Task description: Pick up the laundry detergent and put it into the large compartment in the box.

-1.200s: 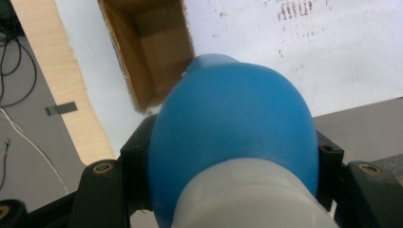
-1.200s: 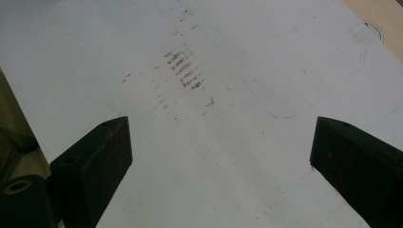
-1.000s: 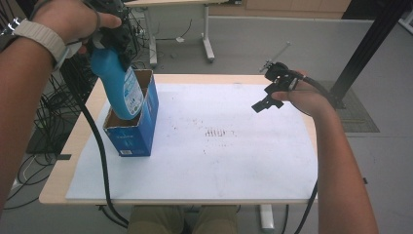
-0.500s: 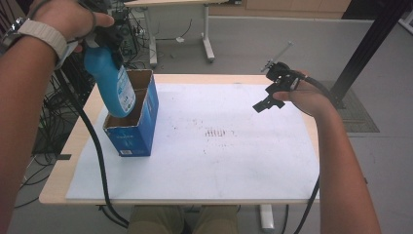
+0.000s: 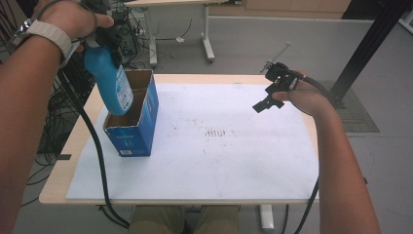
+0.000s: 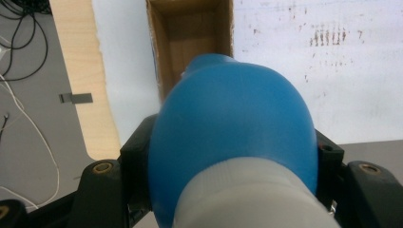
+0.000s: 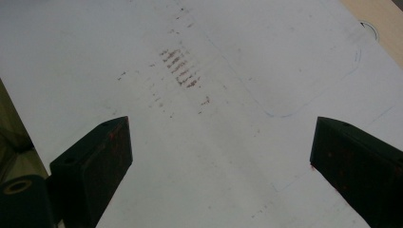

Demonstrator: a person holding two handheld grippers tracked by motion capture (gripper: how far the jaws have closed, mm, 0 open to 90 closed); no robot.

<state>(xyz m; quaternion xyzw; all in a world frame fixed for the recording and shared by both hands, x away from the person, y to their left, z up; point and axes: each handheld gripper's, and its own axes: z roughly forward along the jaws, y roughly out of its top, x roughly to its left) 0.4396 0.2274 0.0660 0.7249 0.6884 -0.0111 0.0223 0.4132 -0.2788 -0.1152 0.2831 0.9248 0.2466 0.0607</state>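
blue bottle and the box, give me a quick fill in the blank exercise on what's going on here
1. The left gripper holds a blue bottle above the open cardboard ____.
2. The right gripper has its jaws ____ with nothing between them.
3. The box stands on a ____ sheet that covers most of the table.
4. The bottle's body is blue and its cap end is ____.

Missing words: box; open; white; white
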